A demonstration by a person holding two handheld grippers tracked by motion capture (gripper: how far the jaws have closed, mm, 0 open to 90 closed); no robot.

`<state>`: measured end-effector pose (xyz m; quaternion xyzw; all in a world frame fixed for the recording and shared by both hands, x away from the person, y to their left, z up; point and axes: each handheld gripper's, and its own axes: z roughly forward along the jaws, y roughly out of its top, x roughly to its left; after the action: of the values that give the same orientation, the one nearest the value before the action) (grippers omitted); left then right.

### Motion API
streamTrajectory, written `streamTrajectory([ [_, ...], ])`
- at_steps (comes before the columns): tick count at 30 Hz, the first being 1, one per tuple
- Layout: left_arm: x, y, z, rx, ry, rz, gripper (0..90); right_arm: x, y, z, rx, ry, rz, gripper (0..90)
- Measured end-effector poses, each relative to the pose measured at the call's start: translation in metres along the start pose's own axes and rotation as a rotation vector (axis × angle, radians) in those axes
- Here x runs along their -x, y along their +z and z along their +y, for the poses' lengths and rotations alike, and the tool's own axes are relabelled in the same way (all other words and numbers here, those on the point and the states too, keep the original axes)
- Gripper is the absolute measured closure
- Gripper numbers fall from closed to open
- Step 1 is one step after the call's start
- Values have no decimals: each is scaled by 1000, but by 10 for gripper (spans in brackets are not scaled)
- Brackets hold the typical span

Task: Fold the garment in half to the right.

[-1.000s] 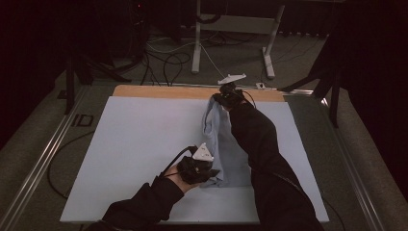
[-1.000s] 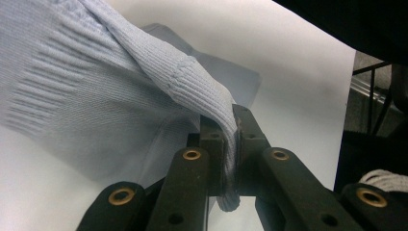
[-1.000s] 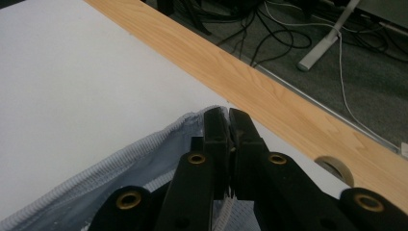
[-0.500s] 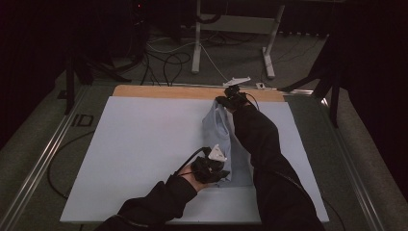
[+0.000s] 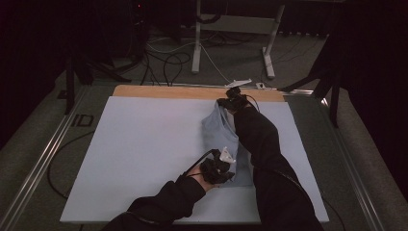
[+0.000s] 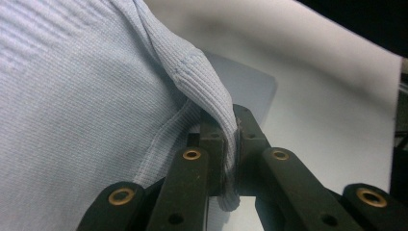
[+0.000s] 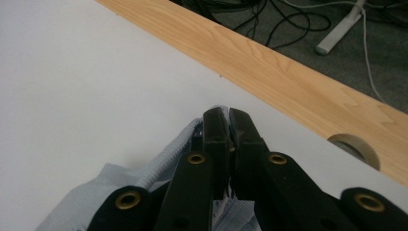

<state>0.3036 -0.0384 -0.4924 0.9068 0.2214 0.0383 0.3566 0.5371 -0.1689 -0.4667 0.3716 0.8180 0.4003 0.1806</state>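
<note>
Two grippers: both clamped on one pale blue cloth (image 5: 226, 139), which lies stretched on the white sheet (image 5: 144, 154), right of its middle
Left gripper (image 5: 219, 168): near edge of the cloth, held by the left hand (image 5: 202, 177) in a dark sleeve
Left jaws: closed tight on a ribbed hem of the cloth (image 6: 211, 96), fabric pinched between them and hanging out below
Cloth near end: lifted in a fold at the left gripper (image 6: 230, 166), knit surface falling away to one side
Right gripper (image 5: 233, 98): far end of the cloth, close to the wooden strip (image 5: 163, 91), right arm reaching along the cloth
Right jaws: shut together on the cloth's ribbed edge (image 7: 178, 144), tips of the right gripper (image 7: 226, 118) just above the white sheet (image 7: 96, 77)
Wooden strip (image 7: 269, 62): runs just past the jaws, a round hole (image 7: 356, 147) cut in it
Far floor: cables (image 5: 168, 62) and a white stand (image 5: 197, 43)
</note>
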Motion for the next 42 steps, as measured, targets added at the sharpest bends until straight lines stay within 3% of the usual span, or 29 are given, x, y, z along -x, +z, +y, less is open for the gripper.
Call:
streamTrajectory([
  [10, -1, 13, 5, -28, 9, 6, 861, 10, 8, -10, -26, 23, -10, 873],
  [21, -3, 27, 9, -43, -11, -3, 859, 14, 13, -16, -40, 46, -9, 862],
  [32, -3, 30, 9, -36, -25, -16, 857, 22, -9, -20, -74, 68, -84, 596],
  [39, -2, 31, 12, -27, -31, -15, 850, 22, -35, -13, -35, 69, -89, 524],
  [42, 0, 30, 14, -16, -32, -30, 838, 16, -40, -12, -30, 67, -65, 496],
])
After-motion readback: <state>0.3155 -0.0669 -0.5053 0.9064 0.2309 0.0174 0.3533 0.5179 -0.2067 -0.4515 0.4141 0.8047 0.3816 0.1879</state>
